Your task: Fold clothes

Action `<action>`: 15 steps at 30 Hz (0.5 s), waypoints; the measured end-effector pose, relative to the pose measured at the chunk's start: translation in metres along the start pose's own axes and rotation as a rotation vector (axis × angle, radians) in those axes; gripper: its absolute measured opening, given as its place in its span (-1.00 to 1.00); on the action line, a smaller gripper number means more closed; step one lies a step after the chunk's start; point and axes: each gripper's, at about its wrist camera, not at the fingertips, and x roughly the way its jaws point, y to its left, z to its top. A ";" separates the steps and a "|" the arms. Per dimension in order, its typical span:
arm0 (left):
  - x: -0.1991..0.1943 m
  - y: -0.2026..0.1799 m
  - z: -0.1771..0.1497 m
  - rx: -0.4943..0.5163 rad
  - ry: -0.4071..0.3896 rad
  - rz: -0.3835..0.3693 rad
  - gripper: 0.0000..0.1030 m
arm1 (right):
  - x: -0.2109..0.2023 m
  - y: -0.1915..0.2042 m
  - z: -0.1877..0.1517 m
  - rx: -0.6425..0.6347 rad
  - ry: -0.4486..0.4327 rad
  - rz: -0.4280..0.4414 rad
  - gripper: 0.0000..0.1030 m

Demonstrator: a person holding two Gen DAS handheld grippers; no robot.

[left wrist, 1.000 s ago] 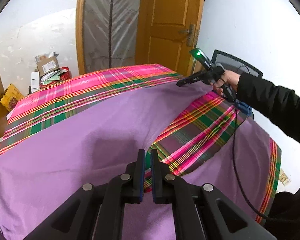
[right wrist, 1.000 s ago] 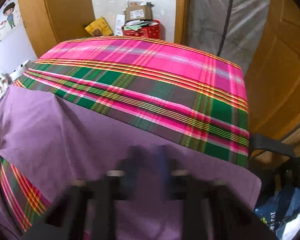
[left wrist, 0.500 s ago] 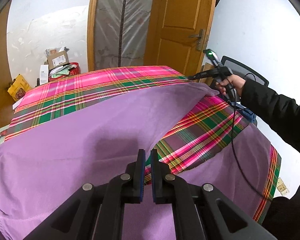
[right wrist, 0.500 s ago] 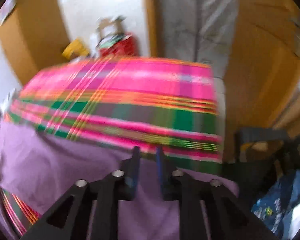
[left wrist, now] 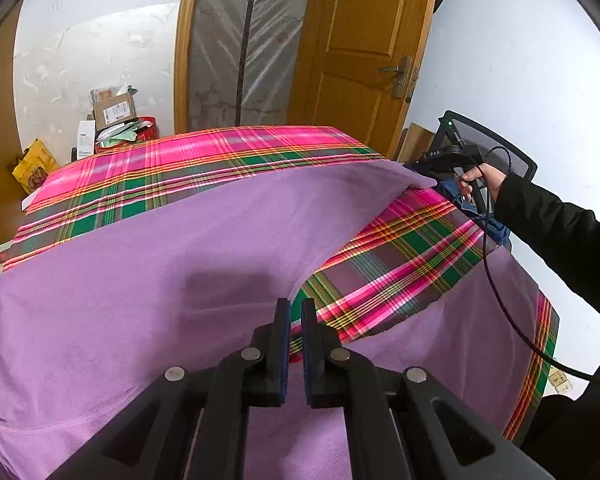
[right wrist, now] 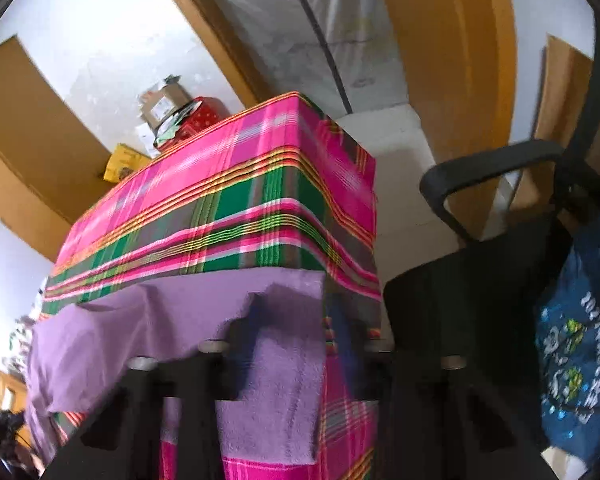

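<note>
Purple fleece garment [left wrist: 148,280] lies spread over the plaid table [left wrist: 204,160]. My left gripper [left wrist: 294,320] pinches its near fold, fingers clenched; my right gripper [right wrist: 288,344] looks opened wide at the far corner. I'd keep that edge taut and aligned.

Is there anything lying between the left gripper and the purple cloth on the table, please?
Nothing visible does. The left gripper sits directly over the purple cloth, its jaws nearly together at the cloth's folded edge; only the plaid tablecloth shows beyond. The right gripper is at the cloth's far corner, off to the side.
</note>
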 end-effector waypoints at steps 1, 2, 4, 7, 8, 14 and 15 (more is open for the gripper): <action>0.000 0.000 0.000 -0.001 0.000 0.001 -0.92 | 0.000 0.002 0.002 -0.006 -0.009 -0.013 -0.93; -0.001 0.000 0.000 -0.001 0.000 0.003 -0.92 | -0.001 0.002 0.004 -0.011 -0.024 -0.027 -0.93; -0.001 0.001 0.000 -0.005 0.002 0.005 -0.92 | -0.005 0.001 0.011 -0.010 -0.063 -0.040 -0.93; 0.001 0.002 -0.002 -0.011 0.011 0.010 -0.92 | -0.009 -0.001 0.023 0.003 -0.127 -0.104 -0.94; 0.002 0.002 -0.002 -0.013 0.013 0.012 -0.92 | -0.010 -0.005 0.026 0.024 -0.146 -0.120 -0.90; 0.001 0.003 -0.002 -0.018 0.006 0.010 -0.92 | -0.005 -0.032 0.013 0.190 -0.071 -0.053 -0.31; 0.002 0.002 -0.002 -0.019 0.008 0.009 -0.92 | -0.006 -0.037 0.005 0.225 -0.066 -0.018 -0.29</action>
